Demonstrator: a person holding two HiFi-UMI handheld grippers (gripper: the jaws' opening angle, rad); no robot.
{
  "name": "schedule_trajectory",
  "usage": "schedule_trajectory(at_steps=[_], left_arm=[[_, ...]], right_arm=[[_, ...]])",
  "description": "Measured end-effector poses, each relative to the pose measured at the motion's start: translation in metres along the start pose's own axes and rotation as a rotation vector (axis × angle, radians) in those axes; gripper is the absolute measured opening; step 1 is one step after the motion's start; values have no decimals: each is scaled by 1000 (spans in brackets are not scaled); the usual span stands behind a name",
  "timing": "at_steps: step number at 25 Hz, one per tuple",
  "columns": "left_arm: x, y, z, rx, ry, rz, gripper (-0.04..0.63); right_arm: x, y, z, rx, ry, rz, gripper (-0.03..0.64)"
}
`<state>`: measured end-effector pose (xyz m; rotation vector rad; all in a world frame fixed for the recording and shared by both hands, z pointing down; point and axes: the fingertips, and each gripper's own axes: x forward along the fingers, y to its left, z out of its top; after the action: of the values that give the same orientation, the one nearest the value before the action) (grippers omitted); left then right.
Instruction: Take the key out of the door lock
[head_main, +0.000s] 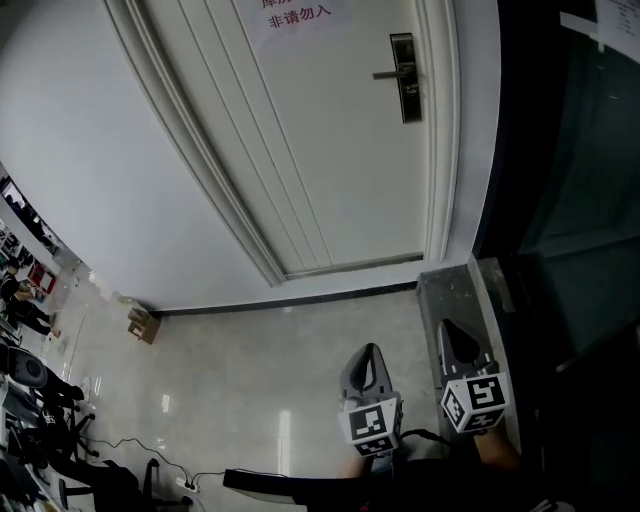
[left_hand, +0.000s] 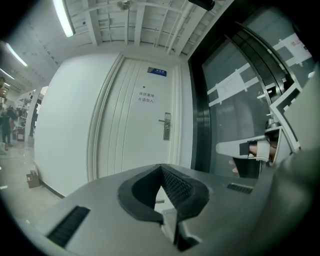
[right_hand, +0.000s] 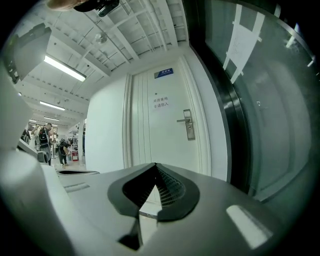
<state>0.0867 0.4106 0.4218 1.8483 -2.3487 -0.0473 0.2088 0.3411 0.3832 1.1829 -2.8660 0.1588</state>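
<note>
Left gripper (head_main: 368, 358) & right gripper (head_main: 456, 338): jaws closed on nothing, well away from door lock (head_main: 405, 80). Key too small to spot there; prob. light, stiff, slick metal. Pinch flat head, pull straight.

Lock (head_main: 405, 78): dark metal plate, upright, at right edge of white door (head_main: 330, 150), far side of the scene. Lever handle (head_main: 385, 74) horizontal, pointing left. Door shut. Key: too small to make out; can't tell if it's in the lock.
</note>
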Motion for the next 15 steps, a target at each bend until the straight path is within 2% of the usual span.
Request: schedule_trajectory(at_steps=[7,10,15], left_arm=[[65,37,0,11,11,-30,0],[88,41,0,-9,32,-47,0],[127,46,1,3,32,-53,0]], right_arm=[[69,1,1,7,-25,-23,2],[89,-4,-3,8,1,-32,2],[127,-24,-4,16,-9,-53,2]])
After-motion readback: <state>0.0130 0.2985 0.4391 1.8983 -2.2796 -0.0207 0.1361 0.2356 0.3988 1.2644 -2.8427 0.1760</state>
